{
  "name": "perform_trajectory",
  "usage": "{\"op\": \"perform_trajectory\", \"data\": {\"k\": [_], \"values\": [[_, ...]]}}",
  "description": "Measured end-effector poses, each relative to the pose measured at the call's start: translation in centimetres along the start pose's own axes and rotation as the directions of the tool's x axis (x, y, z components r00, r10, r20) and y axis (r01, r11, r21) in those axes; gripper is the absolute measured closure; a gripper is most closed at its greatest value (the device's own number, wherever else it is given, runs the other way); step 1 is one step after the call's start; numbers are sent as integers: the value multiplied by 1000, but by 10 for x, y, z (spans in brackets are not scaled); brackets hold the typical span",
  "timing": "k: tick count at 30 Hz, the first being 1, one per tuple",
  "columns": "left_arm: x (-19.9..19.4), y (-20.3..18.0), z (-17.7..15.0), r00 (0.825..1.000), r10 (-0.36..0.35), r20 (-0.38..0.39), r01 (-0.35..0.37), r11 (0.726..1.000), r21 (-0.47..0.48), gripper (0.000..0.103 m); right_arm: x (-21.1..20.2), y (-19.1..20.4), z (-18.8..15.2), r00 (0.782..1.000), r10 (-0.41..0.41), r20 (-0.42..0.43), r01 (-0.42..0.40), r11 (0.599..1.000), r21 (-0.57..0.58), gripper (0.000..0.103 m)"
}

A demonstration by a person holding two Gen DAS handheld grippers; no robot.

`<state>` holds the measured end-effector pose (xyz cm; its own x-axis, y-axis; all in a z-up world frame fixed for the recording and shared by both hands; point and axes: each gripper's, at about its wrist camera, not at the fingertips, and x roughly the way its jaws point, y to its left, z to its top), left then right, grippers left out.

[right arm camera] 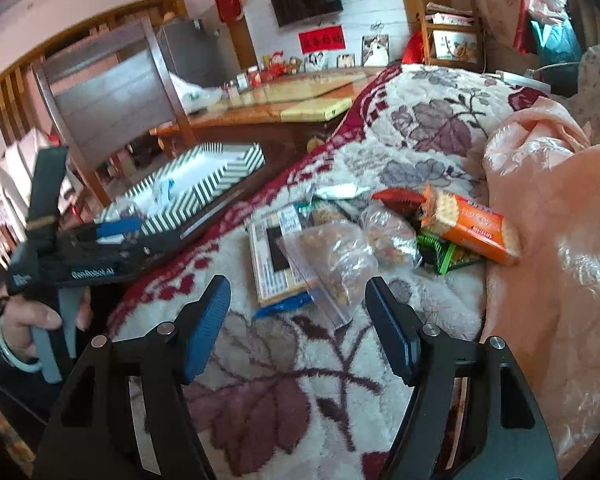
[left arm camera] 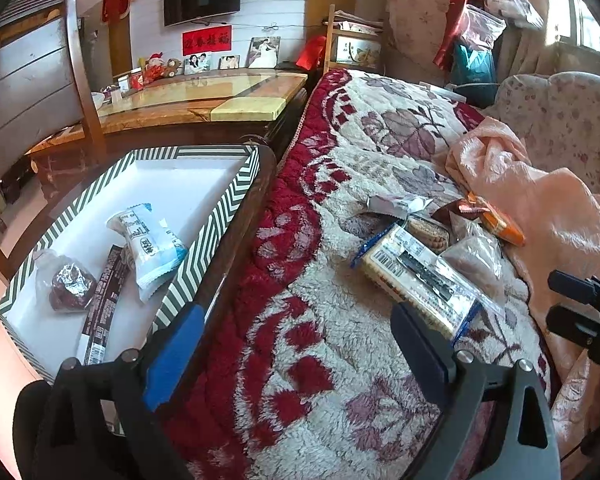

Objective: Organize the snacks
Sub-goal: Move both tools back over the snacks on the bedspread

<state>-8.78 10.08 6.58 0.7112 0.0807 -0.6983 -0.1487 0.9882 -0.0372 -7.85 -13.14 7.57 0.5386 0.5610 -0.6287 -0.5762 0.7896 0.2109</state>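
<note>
- Clear plastic catches the light on a zip bag of nuts, lying straight ahead of the right claw, just beyond its fingertips, its sealed edge pointing back toward the claw.
- The right claw hangs released, jaws wide and empty above the fleece blanket; nothing sits between the blue pads.
- The left claw is likewise released and empty; a flat cracker pack lies ahead and right of it, its near end just beside the right finger, long axis running away and to the left.
- The striped box stands ahead and left of the left claw, already holding a white wafer packet, a dark bar wrapper and a small bag of red dates.
- The remaining heap sits on the bed: an orange biscuit sleeve, torn open at one end, and a green packet lie beyond the nuts, right of the claw's line.
- By position, the right claw looks nearer the nuts, the left nearer the box.
</note>
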Motion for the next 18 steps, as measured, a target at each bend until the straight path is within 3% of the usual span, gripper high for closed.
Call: {"op": "perform_trajectory", "data": {"k": [18], "values": [[6, -3, -3, 999, 6, -35, -5, 1000, 24, 4, 13, -8, -3, 998, 12, -55, -10, 999, 50, 32]]}}
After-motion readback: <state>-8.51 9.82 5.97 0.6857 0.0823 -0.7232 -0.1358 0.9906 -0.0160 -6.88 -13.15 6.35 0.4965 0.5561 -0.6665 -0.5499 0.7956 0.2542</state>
